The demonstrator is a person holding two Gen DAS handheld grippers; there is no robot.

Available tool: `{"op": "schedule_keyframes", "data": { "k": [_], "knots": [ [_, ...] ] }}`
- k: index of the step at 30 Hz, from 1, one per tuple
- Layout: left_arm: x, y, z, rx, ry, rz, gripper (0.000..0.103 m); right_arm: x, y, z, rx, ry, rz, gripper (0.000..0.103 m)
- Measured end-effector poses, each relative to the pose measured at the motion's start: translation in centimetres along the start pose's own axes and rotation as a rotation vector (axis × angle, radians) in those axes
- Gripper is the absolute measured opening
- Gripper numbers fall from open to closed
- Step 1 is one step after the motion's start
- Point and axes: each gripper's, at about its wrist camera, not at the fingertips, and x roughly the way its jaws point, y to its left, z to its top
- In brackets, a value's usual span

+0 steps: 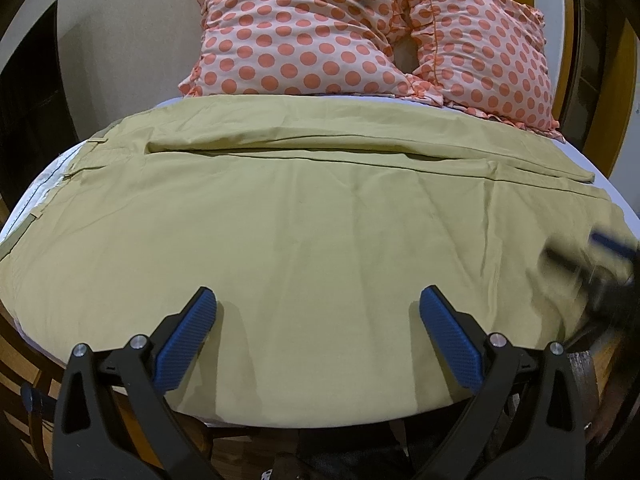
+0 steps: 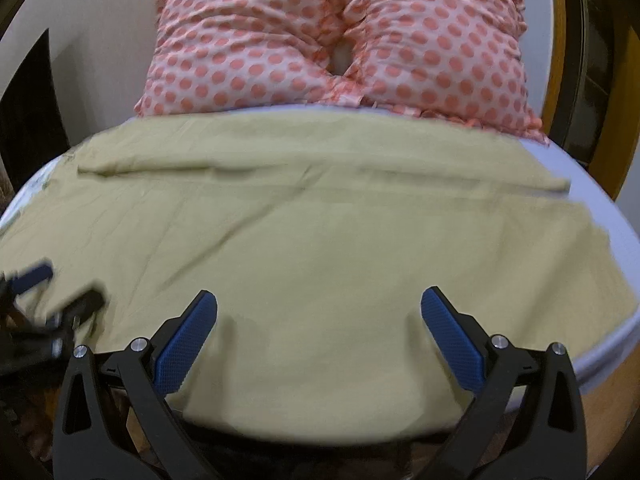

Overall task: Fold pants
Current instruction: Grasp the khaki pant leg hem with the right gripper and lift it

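From the left wrist view, the left gripper (image 1: 318, 306) hangs with its jaws spread wide and nothing between them, just above the near edge of the pants (image 1: 300, 220), which lie flat across the bed (image 1: 624, 204), waistband at the left. Two dotted pillows (image 1: 360, 32) sit behind. From the right wrist view, the right gripper (image 2: 319, 306) is likewise spread wide and empty over the pants (image 2: 300, 216); the left gripper (image 2: 44, 292) shows blurred at the left edge.

Olive-tan pants (image 1: 304, 216) spread flat across the bed

Legs lie side by side running left to right, waistband at the left, hems at the right, lightly creased.
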Motion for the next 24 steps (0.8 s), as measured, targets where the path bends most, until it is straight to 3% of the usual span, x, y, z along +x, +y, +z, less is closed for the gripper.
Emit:
{"op": "schedule_keyframes", "data": {
  "k": [3,7,10,13,15,22,24],
  "knots": [
    [-0.3,1.2,0.6,-0.031,-0.021,0.016,0.101,-1.2,-4.7,5.5,0.087,-0.086,-0.106,0.102],
    [-0.7,2.3,1.7,-0.068,-0.051,0.022,0.101,2.6,-12.3,13.9,0.273,-0.026,-0.247,0.102],
    [-0.8,2.4,2.4,-0.066,-0.065,0.029,0.101,7.7,-16.4,17.8,0.381,0.065,-0.347,0.079],
    [-0.6,2.1,2.8,-0.049,-0.068,0.033,0.101,14.0,-20.5,19.9,0.534,0.203,-0.363,0.064],
    [-0.3,1.9,3.0,-0.034,-0.064,0.037,0.101,18.0,-22.4,20.7,0.625,0.27,-0.377,0.062],
    [0.7,2.3,3.3,-0.024,-0.047,0.065,0.101,24.2,-24.0,21.2,0.721,0.334,-0.485,0.061],
    [1.1,2.5,3.4,-0.029,-0.039,0.063,0.101,25.1,-23.9,20.9,0.691,0.343,-0.53,0.053]
  ]
}}
